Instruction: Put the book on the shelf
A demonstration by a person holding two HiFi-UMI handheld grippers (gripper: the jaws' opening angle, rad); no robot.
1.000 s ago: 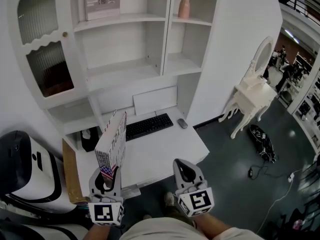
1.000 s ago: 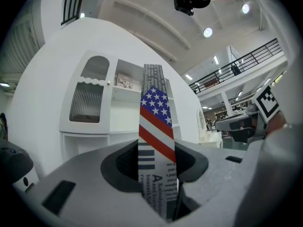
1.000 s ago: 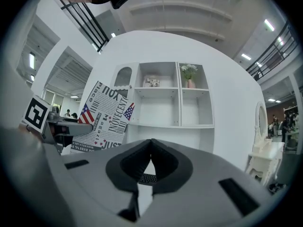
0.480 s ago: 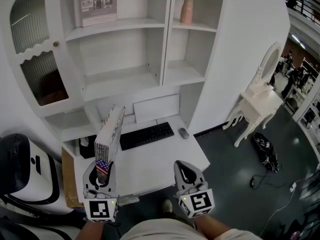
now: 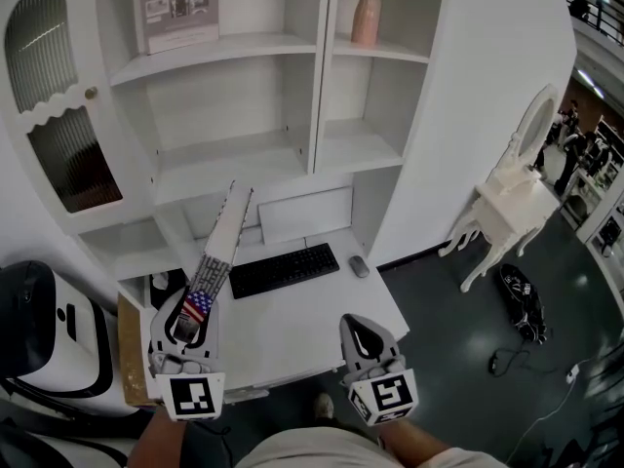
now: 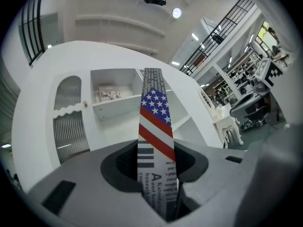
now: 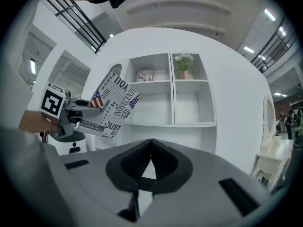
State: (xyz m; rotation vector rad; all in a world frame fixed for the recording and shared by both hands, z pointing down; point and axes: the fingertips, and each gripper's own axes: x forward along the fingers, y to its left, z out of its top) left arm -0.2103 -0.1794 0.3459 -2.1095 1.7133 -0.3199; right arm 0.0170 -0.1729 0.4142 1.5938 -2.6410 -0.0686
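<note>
White desk (image 5: 292, 325), shelf unit (image 5: 234, 154), grey floor (image 5: 468, 330)

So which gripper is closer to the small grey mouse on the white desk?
Right. The right gripper sits just below the small grey mouse in the head view; the left gripper, gripping the flag-print book, is far left, past the black keyboard.

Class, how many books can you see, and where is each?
2. One book sits clamped in the left claw, over the desk; a second book stands face-out on the top-left shelf. The cabinet may hide more.
</note>
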